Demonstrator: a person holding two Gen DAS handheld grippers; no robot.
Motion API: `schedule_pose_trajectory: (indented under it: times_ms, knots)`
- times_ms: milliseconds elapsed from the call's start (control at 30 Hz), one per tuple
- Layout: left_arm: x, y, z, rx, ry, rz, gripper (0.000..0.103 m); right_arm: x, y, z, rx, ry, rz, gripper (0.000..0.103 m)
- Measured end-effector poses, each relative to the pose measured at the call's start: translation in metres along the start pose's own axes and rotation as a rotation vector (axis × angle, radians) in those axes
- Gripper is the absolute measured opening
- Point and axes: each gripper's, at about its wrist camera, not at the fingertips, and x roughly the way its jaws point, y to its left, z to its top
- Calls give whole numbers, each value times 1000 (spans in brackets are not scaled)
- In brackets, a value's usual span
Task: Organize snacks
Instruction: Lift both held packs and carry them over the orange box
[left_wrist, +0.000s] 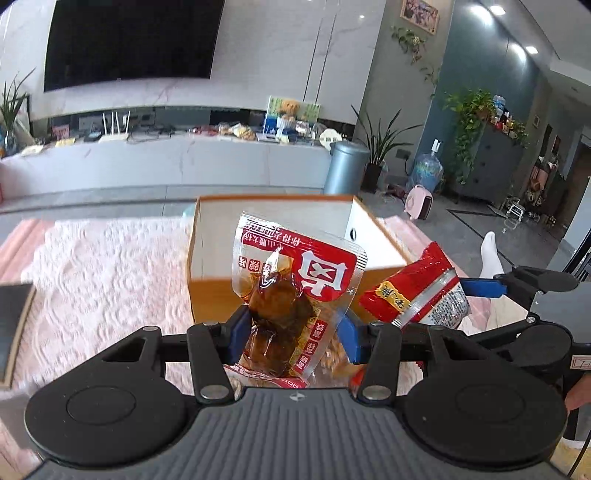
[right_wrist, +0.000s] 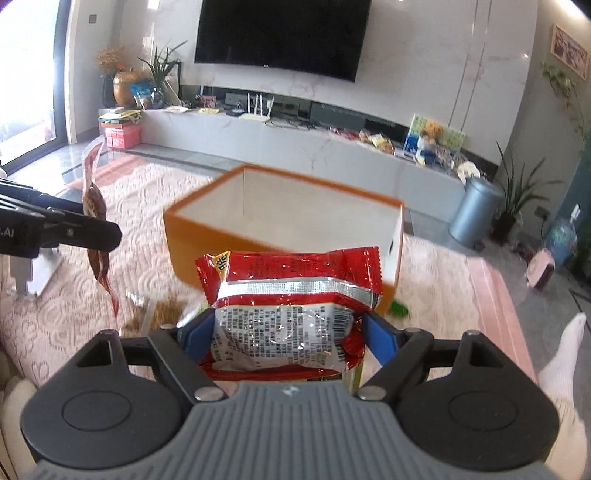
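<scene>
Snack pouch (left_wrist: 291, 291): clear and red, dark brown food inside, held upright in the air in front of the orange box (left_wrist: 207, 295), near its front wall; seen edge-on in the right wrist view (right_wrist: 96, 236).
Left gripper (left_wrist: 293, 328): blue fingers (left_wrist: 236, 332) clamped on the lower half of the snack pouch, aimed forward at the box, raised above the rug; its black finger shows side-on at the left edge of the right wrist view (right_wrist: 83, 230).
Red packet (right_wrist: 291, 314): red foil with a silver seam band and white printed back panel, held off the rug just short of the box's near wall.
Right gripper (right_wrist: 290, 334): blue fingers (right_wrist: 192, 332) pinching the red packet from both sides, pointed at the box; it sits to the right of the left gripper, tilted inward (left_wrist: 480, 288).
Orange box: open top, white inside, standing on the pink rug (right_wrist: 443, 280) ahead of both grippers.
Loose snacks (right_wrist: 162, 314): blurred pile on the rug below the grippers, kinds not readable.
White sock (right_wrist: 561, 350): at the right on the rug.
</scene>
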Motion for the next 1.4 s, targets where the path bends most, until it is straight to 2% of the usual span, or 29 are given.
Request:
schedule_pose_trajectory:
  times_ms: [333,667,867,1067,1400]
  knots:
    - [21,6,49,-20,-56,-25,57,19,-8,67,-62,-44,2,81]
    - [70,19,81,-22,-28,-22,57,81,-17,115,-77,23,6,81]
    - [114,30,85,-34,48,4,57,128,-20,130,-78,76,-1,81]
    - [153,41,86,-31,149,2,57,181,-18,131,-97,178,-14,81]
    - [207,45,75,-5,350,47,57,247,-22,125,-93,353,39,81]
